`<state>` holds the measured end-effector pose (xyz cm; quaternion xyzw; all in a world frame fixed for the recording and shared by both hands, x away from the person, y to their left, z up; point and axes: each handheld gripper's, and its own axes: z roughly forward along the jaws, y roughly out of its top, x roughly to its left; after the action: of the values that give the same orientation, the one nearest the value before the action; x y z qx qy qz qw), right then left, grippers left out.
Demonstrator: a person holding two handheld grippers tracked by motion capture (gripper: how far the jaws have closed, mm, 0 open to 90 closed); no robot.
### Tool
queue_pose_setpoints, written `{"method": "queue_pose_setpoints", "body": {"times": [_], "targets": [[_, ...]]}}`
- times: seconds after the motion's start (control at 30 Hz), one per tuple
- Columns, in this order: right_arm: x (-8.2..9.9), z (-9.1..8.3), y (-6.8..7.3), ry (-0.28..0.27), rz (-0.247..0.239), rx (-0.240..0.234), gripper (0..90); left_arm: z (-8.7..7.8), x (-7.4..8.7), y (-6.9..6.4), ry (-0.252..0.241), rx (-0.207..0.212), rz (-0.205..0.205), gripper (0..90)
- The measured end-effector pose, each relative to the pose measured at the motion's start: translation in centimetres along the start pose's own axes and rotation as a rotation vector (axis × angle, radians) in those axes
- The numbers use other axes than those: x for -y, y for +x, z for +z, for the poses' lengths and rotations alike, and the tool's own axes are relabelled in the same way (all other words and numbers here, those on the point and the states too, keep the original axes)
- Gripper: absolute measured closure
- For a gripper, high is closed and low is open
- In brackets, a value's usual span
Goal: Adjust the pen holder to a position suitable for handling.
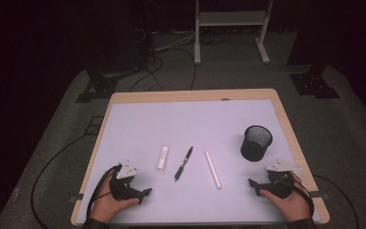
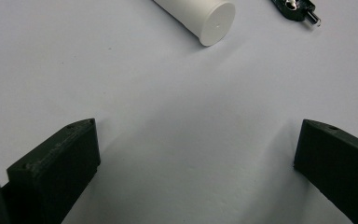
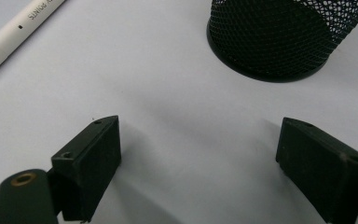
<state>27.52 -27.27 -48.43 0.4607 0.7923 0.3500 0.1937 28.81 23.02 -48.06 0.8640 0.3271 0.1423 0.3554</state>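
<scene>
Dark floor and trailing cables surround your table (image 1: pixel 124 98), whose pale mat carries a black mesh pen cup (image 1: pixel 256 142) toward the right, with a long white pen (image 1: pixel 213 169) just to its left, a black pen (image 1: pixel 184 163) left of that, and a short white tube (image 1: pixel 162 158) farthest from the cup, all lying apart with nothing between them and your jaws. Your left hand-held gripper (image 1: pixel 145 192) rests near the front edge well left of the cup, jaws spread and empty; your right hand-held gripper (image 1: pixel 252 183) sits just in front of the cup, likewise released and empty.
</scene>
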Motion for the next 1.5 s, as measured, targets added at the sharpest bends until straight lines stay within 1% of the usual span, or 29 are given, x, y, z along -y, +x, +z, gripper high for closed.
{"method": "queue_pose_setpoints", "body": {"times": [0.13,0.23,0.27,0.3,0.47,0.57,0.63,0.87,1.03,1.07,1.13,1.2,1.33,1.5], "targets": [[0.0,0.0,0.0,0.0,0.0,0.0,13.2,0.0,0.0,0.0,0.001,0.001,0.0,0.0],[0.0,-0.1,0.0,-0.002,0.008,-0.001,15.0,0.0,0.0,0.0,0.003,0.002,0.0,0.0],[0.1,-0.2,-0.2,-0.01,0.021,0.008,19.9,0.0,0.0,0.0,0.001,0.002,-0.001,0.0],[0.1,-0.2,-0.3,-0.011,0.021,0.007,20.8,0.0,0.0,0.0,0.001,0.001,-0.001,0.0],[0.1,-0.3,-0.2,-0.009,0.014,0.011,21.0,0.0,0.0,0.0,0.0,0.0,0.0,0.0],[0.1,-0.2,-0.3,-0.008,0.012,0.003,19.7,0.0,0.0,0.0,0.0,0.0,0.001,0.0],[0.1,-0.2,-0.2,-0.005,0.009,0.009,20.0,0.0,0.0,0.0,0.0,0.0,0.001,0.0],[0.0,-0.5,-0.5,-0.001,0.004,0.003,26.1,0.0,0.0,0.0,0.003,0.001,0.0,0.0],[-0.2,-0.5,-0.5,0.008,0.001,0.006,28.0,0.0,0.0,0.0,0.0,0.0,0.0,0.0],[-0.3,-0.6,-0.5,0.016,-0.003,0.007,31.4,0.0,0.0,0.0,0.005,0.002,0.0,0.0],[-0.3,-0.7,-0.5,0.022,-0.003,0.008,32.7,0.0,0.0,0.0,0.004,0.002,-0.001,0.0],[-0.3,-0.9,-0.6,0.024,-0.001,0.016,33.4,0.0,0.0,0.0,0.003,0.001,0.0,0.0],[-0.5,-1.2,-0.8,0.024,-0.002,0.014,33.3,0.0,0.0,0.0,0.003,0.001,0.0,0.0],[-1.2,-1.8,-1.1,0.017,-0.001,0.011,33.8,0.0,0.0,0.0,0.002,0.001,-0.001,0.0]]}}
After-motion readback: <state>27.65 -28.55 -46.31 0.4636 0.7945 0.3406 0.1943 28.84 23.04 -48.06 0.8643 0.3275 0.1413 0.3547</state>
